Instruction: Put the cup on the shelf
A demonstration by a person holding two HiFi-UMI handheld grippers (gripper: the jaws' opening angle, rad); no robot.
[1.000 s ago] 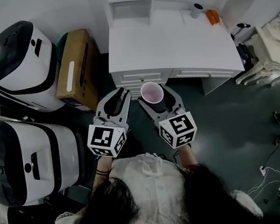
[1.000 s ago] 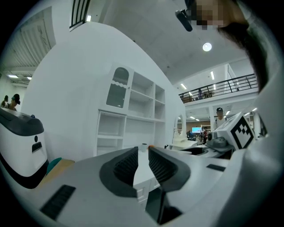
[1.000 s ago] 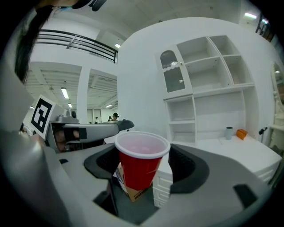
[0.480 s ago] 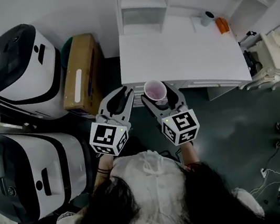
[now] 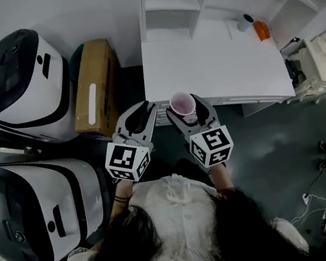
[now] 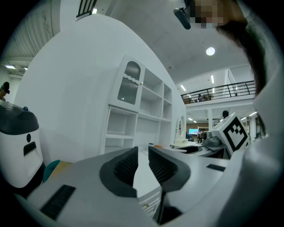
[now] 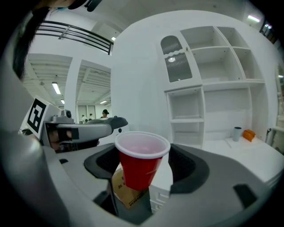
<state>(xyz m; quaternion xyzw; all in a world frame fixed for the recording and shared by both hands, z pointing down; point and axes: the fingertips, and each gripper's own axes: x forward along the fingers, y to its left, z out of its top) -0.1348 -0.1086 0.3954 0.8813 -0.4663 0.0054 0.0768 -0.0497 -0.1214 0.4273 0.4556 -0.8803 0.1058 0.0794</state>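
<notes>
Right gripper [image 5: 184,108] grasping upright red cup [image 7: 141,162], worktop [image 5: 214,68] just ahead; left gripper [image 5: 138,113] alongside, slightly released, empty.

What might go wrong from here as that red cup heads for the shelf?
1. The red plastic cup looks thin-walled and is pinched only by the right gripper. A harder squeeze might buckle it, and a looser one might drop it.
2. The white shelf unit stands beyond the white desk, so the cup's base might clip the desk's front edge on the way.
</notes>
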